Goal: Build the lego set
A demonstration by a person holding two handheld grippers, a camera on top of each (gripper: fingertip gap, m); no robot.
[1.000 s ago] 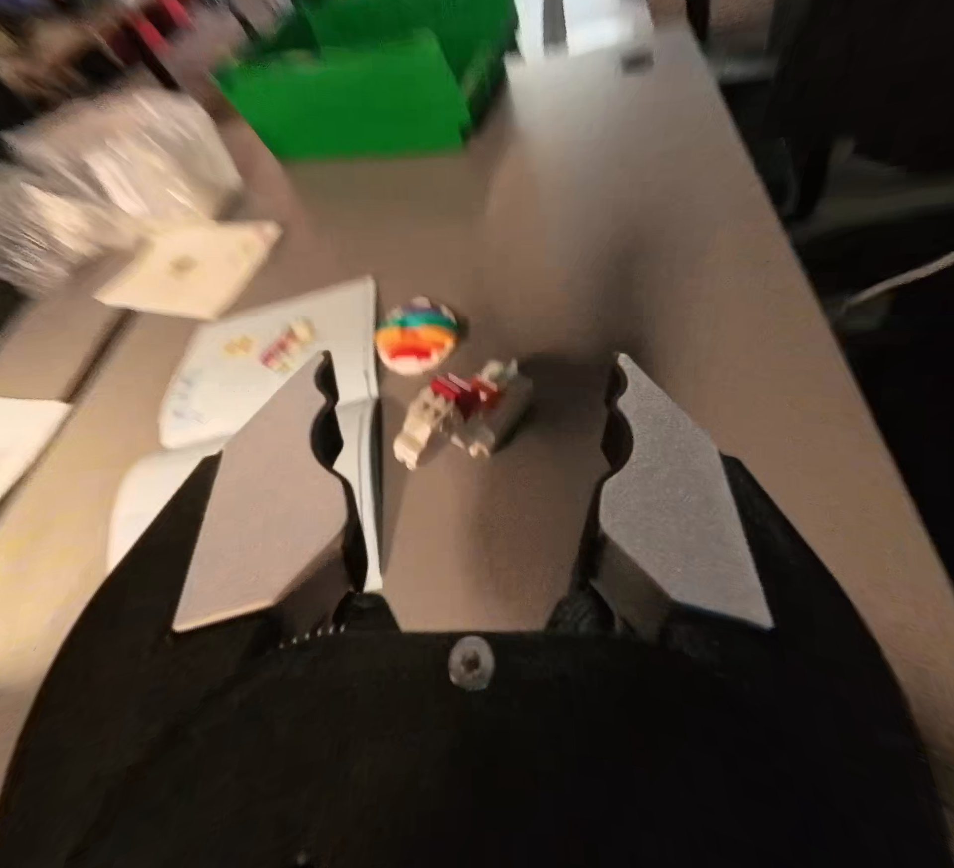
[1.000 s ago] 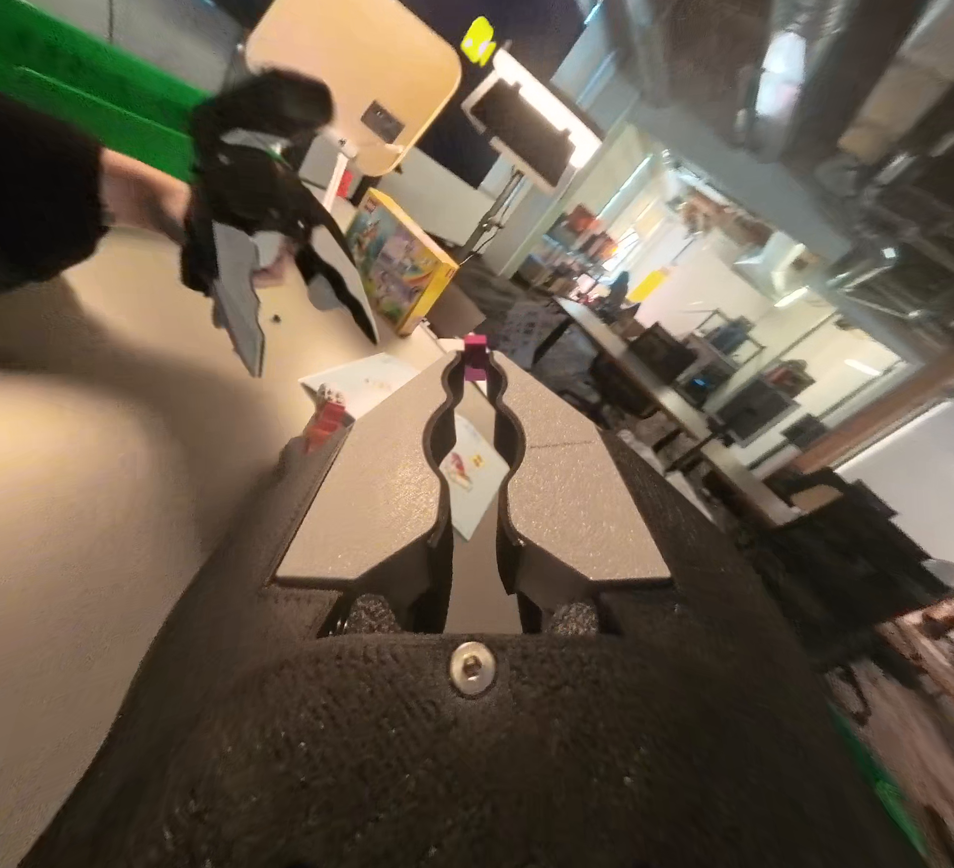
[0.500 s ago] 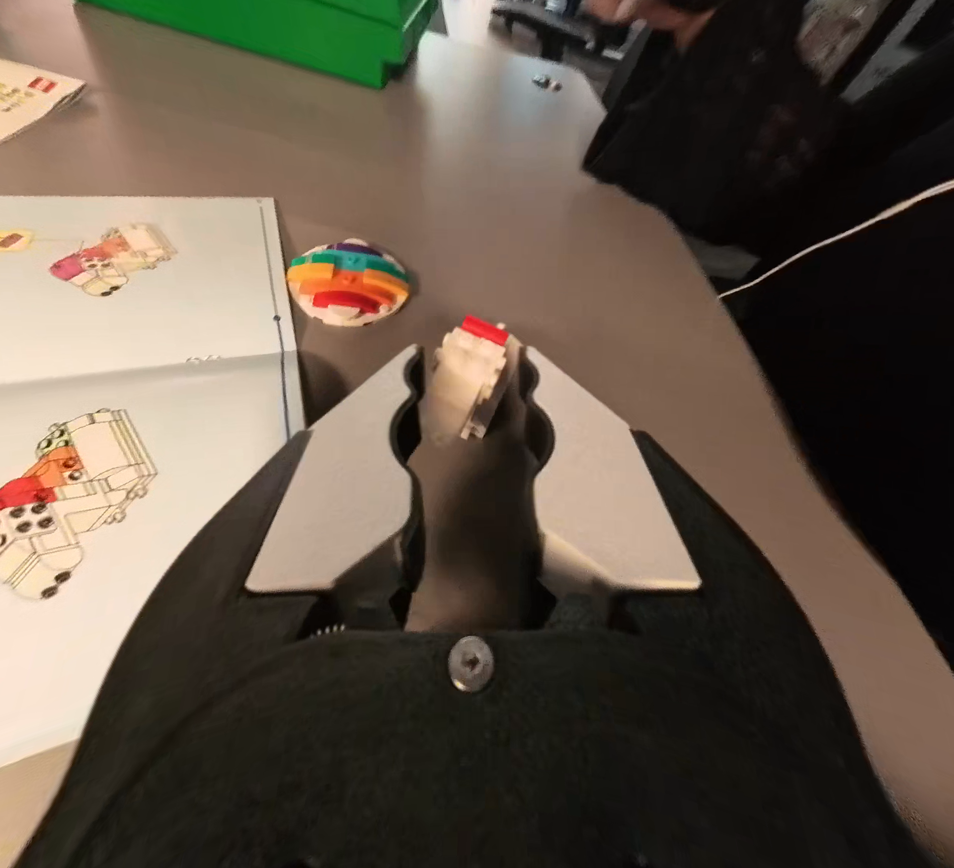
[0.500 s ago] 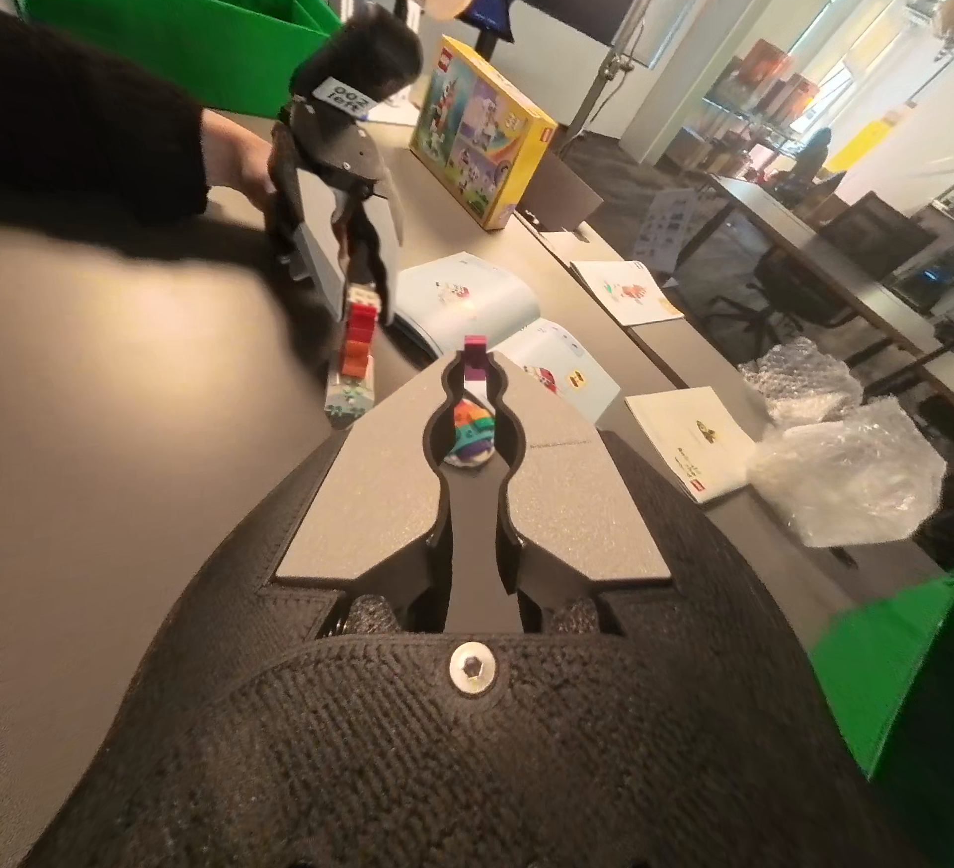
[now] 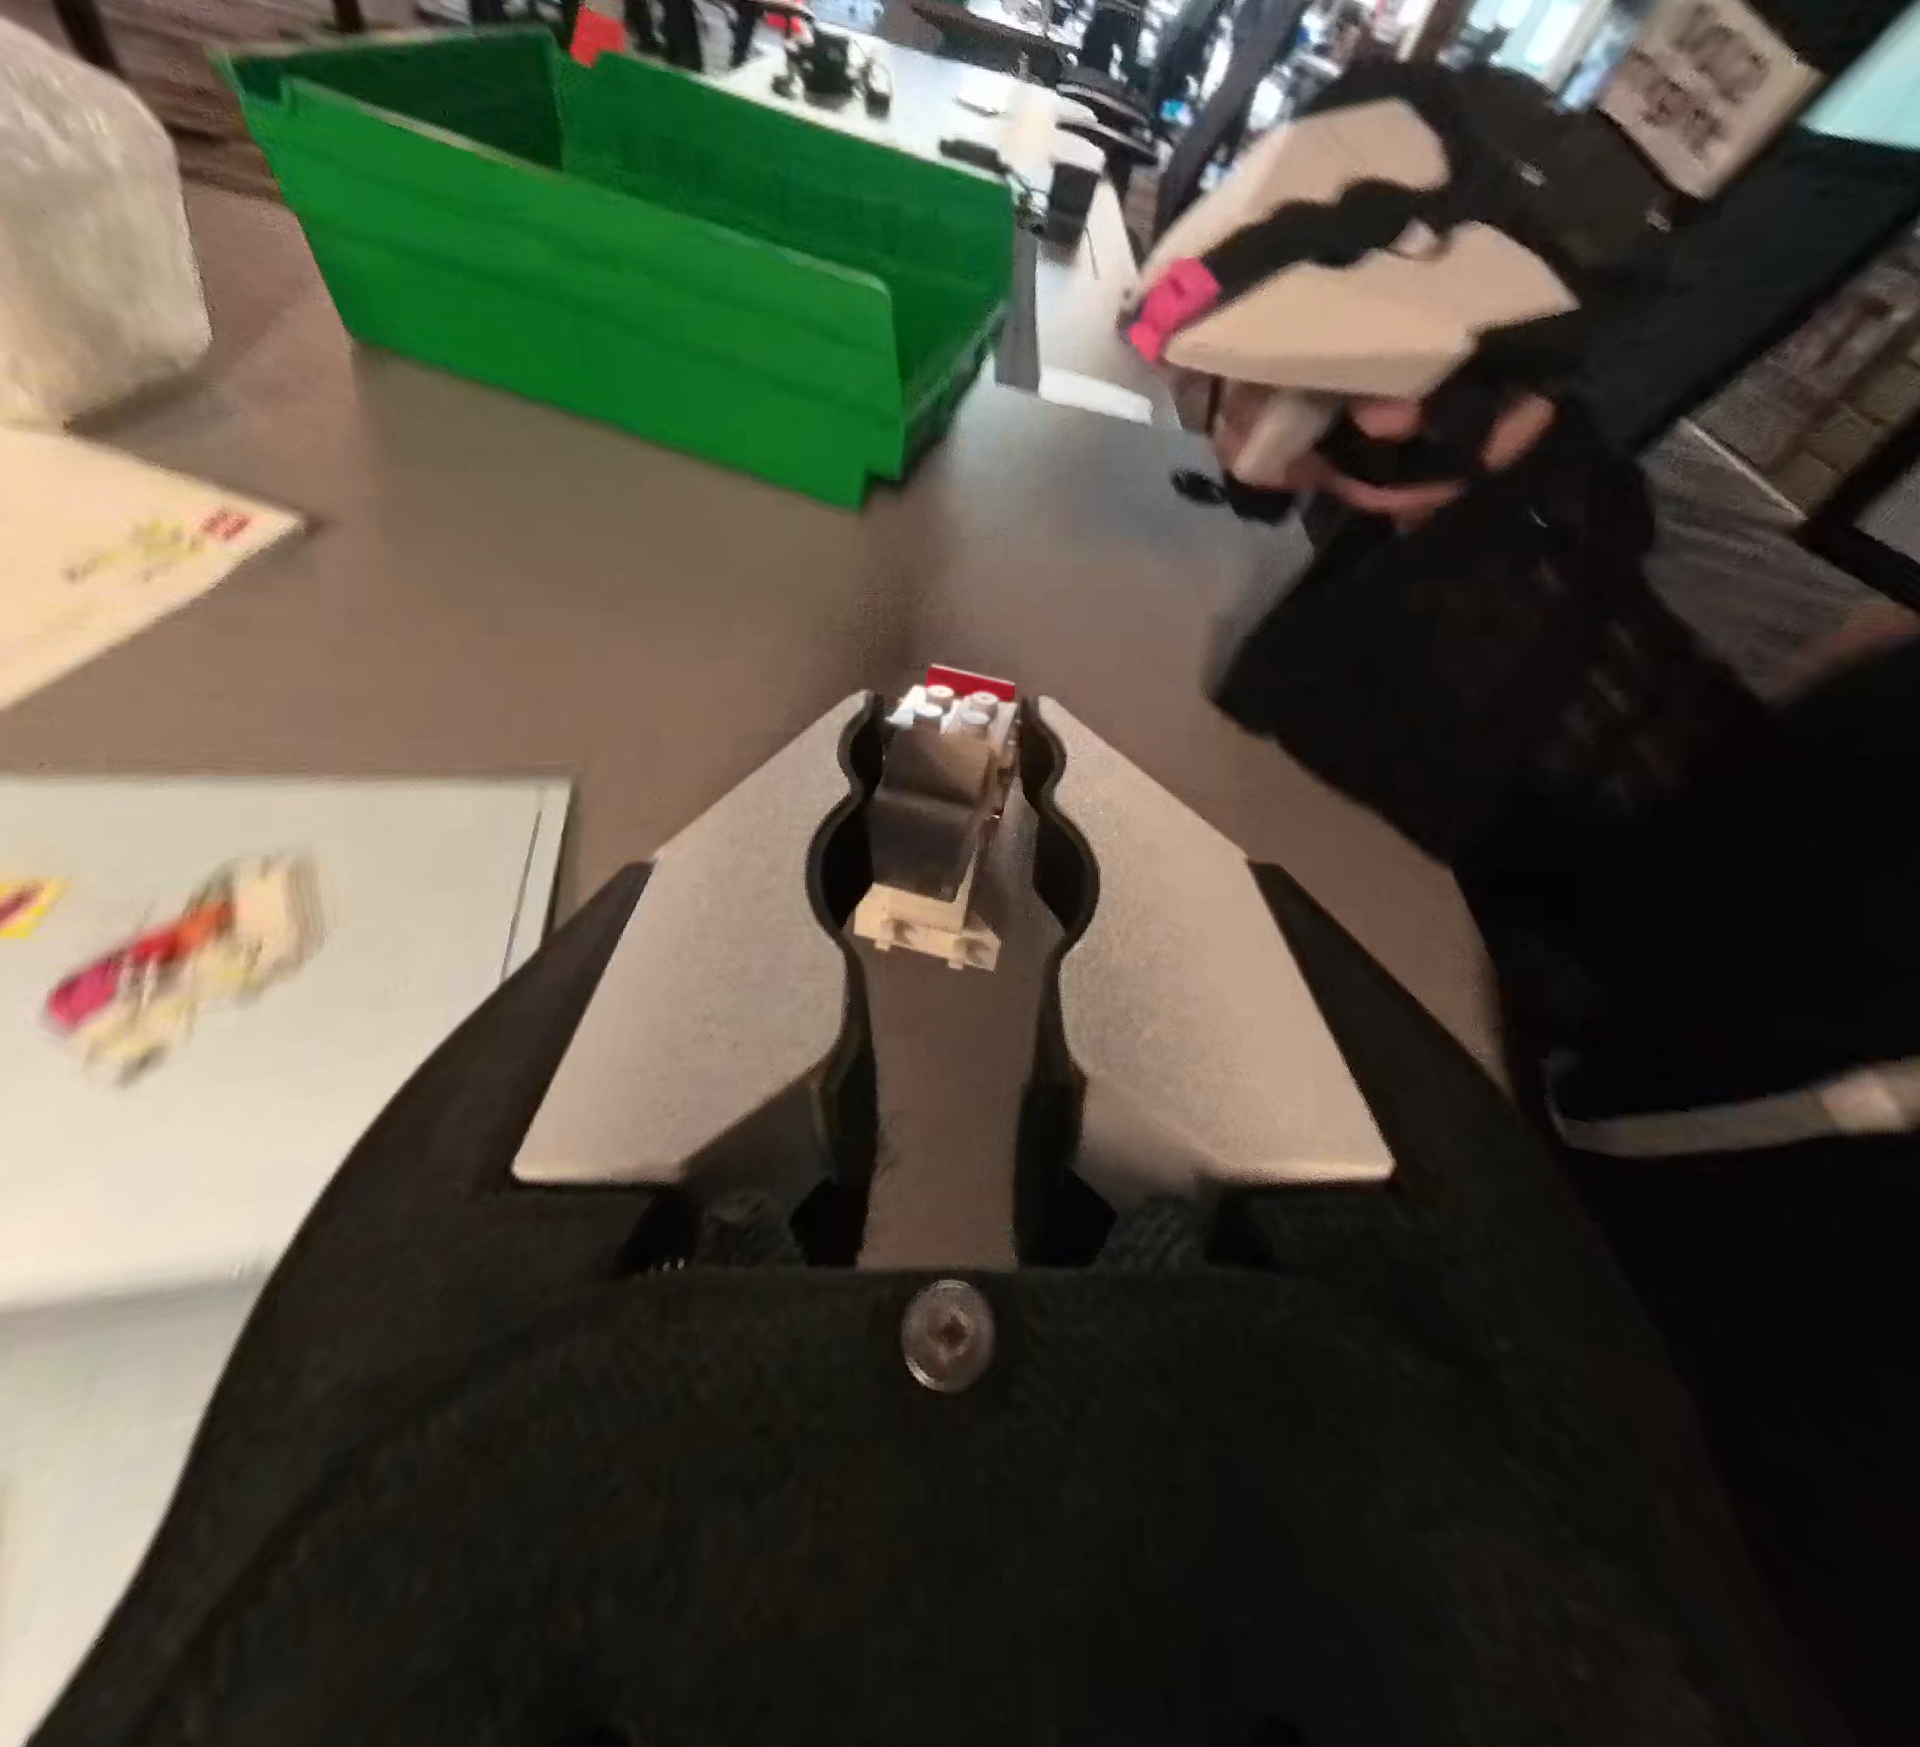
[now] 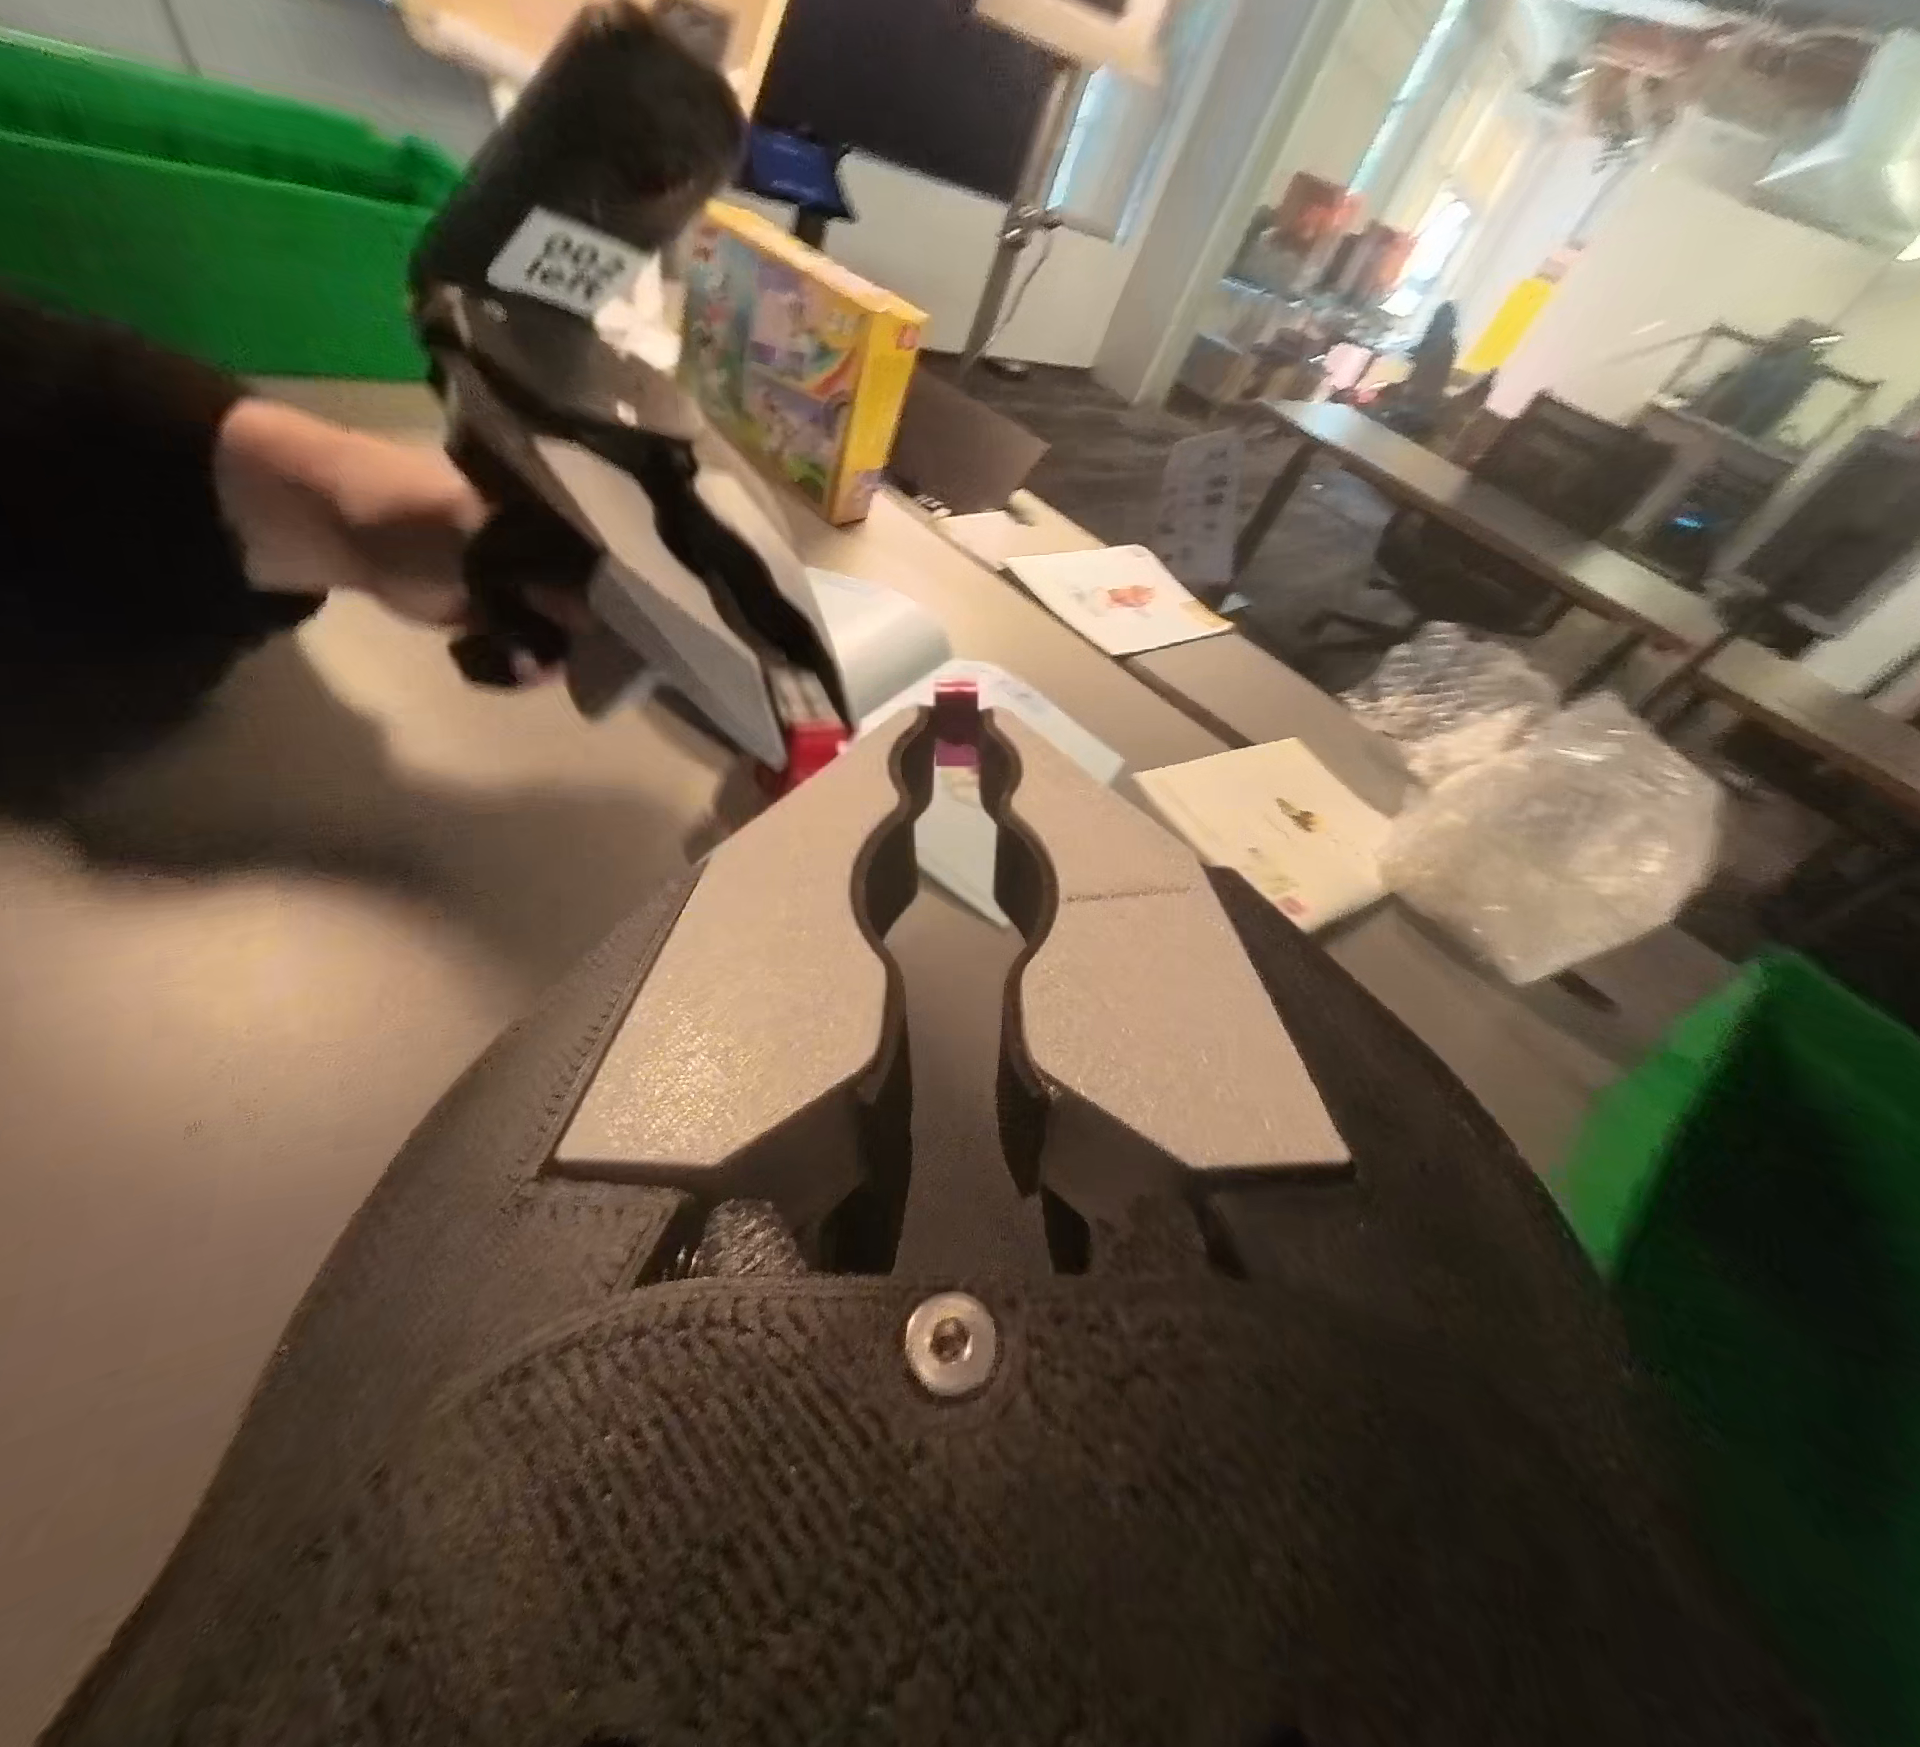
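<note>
Left gripper (image 5: 951, 710) clamped on the white-and-grey studded lego build with a red brick at its front (image 5: 940, 809), lifted above the grey table (image 5: 644, 596); right gripper (image 6: 954, 729) pinches a small magenta brick (image 6: 954, 733) at its tips, near the left one

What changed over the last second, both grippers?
The left gripper, open above the table a second ago, closed on the white lego build and lifted it off the table. The right gripper swung toward it. Unchanged: the right is still shut on the pink brick.
</note>
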